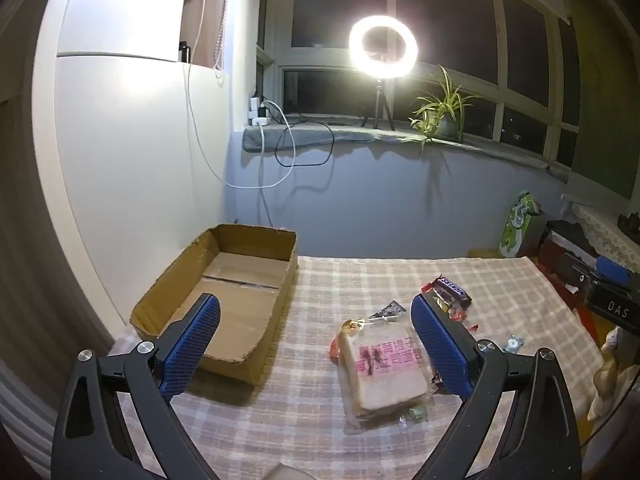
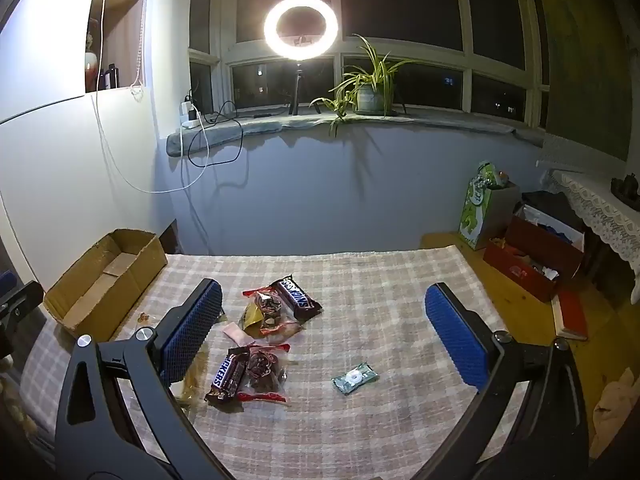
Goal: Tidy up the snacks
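An empty open cardboard box [image 1: 224, 300] sits at the table's left; it also shows in the right wrist view [image 2: 104, 284]. A wrapped bread slice pack [image 1: 384, 368] with pink print lies between my left gripper's [image 1: 316, 320] open fingers, nearer the right finger. My right gripper [image 2: 324, 308] is open and empty above a pile of snacks: two Snickers bars [image 2: 298, 298] [image 2: 228, 376], clear packs of brown sweets [image 2: 268, 312] and a small green candy [image 2: 354, 378]. A Snickers bar [image 1: 454, 290] also shows in the left wrist view.
A checked cloth [image 2: 360, 280] covers the table. A ring light [image 2: 301, 28] and a potted plant [image 2: 370, 88] stand on the windowsill. Boxes and a green bag [image 2: 480, 208] sit on the floor at the right. Cables hang on the left wall.
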`<act>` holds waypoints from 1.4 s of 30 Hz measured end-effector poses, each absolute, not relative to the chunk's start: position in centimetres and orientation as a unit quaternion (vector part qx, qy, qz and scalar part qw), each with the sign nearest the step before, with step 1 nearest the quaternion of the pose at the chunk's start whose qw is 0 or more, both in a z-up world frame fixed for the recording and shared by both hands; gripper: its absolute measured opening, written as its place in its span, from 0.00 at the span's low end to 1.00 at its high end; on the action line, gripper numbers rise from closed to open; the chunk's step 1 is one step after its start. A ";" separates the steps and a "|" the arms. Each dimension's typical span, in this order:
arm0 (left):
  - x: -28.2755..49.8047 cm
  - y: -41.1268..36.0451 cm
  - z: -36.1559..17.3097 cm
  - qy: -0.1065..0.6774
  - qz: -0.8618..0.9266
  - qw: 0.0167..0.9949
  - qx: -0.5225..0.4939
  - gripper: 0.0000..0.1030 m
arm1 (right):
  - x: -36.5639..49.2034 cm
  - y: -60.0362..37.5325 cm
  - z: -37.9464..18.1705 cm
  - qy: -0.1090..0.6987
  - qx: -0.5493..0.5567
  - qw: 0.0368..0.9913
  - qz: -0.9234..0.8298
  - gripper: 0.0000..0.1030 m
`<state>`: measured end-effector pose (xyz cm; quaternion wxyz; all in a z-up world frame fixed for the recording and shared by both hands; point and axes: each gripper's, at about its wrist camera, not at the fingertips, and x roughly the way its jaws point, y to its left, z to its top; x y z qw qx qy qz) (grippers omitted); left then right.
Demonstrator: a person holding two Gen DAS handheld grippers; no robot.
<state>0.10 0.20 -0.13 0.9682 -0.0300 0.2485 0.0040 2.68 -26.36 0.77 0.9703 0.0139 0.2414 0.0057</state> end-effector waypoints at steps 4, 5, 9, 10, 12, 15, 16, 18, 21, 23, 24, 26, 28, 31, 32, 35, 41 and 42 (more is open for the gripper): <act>0.4 1.0 -0.4 0.247 0.009 0.968 -0.035 0.94 | 2.8 -25.8 0.6 0.252 0.013 0.968 0.011 1.00; 0.1 0.7 -0.2 0.244 0.014 0.969 -0.032 0.94 | 2.8 -25.6 0.7 0.252 0.012 0.967 0.011 1.00; 0.3 0.3 -0.2 0.246 0.019 0.969 -0.022 0.94 | 3.1 -26.4 0.2 0.253 0.015 0.967 0.013 1.00; 0.4 0.3 -0.4 0.245 0.019 0.969 -0.023 0.94 | 3.1 -26.3 0.1 0.253 0.016 0.967 0.013 1.00; 0.5 0.3 -0.5 0.246 0.020 0.969 -0.023 0.94 | 3.1 -26.2 -0.1 0.254 0.020 0.967 0.014 1.00; 0.4 0.3 -0.5 0.243 0.020 0.969 -0.024 0.94 | 3.0 -25.9 0.0 0.253 0.018 0.967 0.016 1.00; 0.5 0.3 -0.5 0.243 0.020 0.969 -0.024 0.94 | 3.3 -26.1 -0.4 0.254 0.018 0.967 0.018 1.00; 0.5 0.4 -0.4 0.244 0.020 0.969 -0.024 0.94 | 3.7 -26.2 -0.4 0.257 0.018 0.966 0.021 1.00; 0.5 0.4 -0.4 0.244 0.019 0.969 -0.023 0.94 | 3.9 -26.2 -0.7 0.257 0.021 0.966 0.024 1.00; 0.6 0.4 -0.4 0.244 0.020 0.969 -0.024 0.94 | 3.8 -26.3 -0.5 0.255 0.021 0.966 0.024 1.00; 0.6 0.4 -0.5 0.244 0.019 0.969 -0.024 0.94 | 3.8 -26.3 -0.6 0.255 0.021 0.967 0.024 1.00; 0.7 0.3 -0.4 0.244 0.019 0.969 -0.024 0.94 | 3.8 -26.3 -0.5 0.256 0.022 0.966 0.025 1.00; 0.7 0.4 -0.4 0.244 0.019 0.969 -0.024 0.94 | 3.8 -26.2 -0.5 0.256 0.021 0.966 0.025 1.00; 0.8 0.4 -0.4 0.245 0.019 0.969 -0.025 0.94 | 3.9 -26.3 -0.5 0.257 0.022 0.966 0.025 1.00; 0.8 0.3 -0.4 0.245 0.019 0.969 -0.025 0.94 | 3.8 -26.2 -0.5 0.257 0.022 0.966 0.025 1.00; 0.9 0.2 -0.3 0.246 0.019 0.969 -0.025 0.94 | 3.9 -26.2 -0.4 0.258 0.022 0.966 0.025 1.00; 0.9 0.3 -0.3 0.246 0.018 0.969 -0.026 0.94 | 3.9 -26.1 -0.3 0.258 0.022 0.966 0.027 1.00; 0.9 0.3 -0.3 0.246 0.018 0.969 -0.025 0.94 | 3.9 -26.1 -0.3 0.258 0.022 0.966 0.026 1.00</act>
